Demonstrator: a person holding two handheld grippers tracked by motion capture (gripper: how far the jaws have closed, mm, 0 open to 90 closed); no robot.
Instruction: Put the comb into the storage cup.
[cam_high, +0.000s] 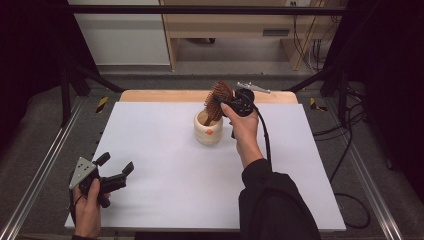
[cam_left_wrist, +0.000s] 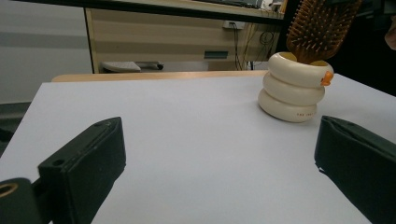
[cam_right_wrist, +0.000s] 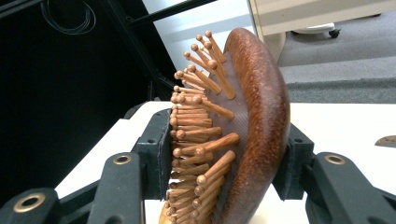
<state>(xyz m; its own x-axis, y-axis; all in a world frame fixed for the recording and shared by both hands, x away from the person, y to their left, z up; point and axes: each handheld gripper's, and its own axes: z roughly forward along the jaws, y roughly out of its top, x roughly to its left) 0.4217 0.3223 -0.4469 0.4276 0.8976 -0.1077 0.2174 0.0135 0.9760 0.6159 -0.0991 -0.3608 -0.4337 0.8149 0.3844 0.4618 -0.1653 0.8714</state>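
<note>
One hairbrush (cam_high: 218, 101) stands in the cup (cam_high: 208, 131), seemingly grasped by the right claw (cam_high: 223, 103); left claw (cam_high: 116, 169) released.

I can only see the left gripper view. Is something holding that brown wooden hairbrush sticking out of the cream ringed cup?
Observer: Yes. The right tongs grip the brown wooden hairbrush by its head, one pad on the bristles and one on the back.
Operator: Where are my tongs?
Observer: The left tongs are near the front left corner of the white table, far from the cream ringed cup.
</note>
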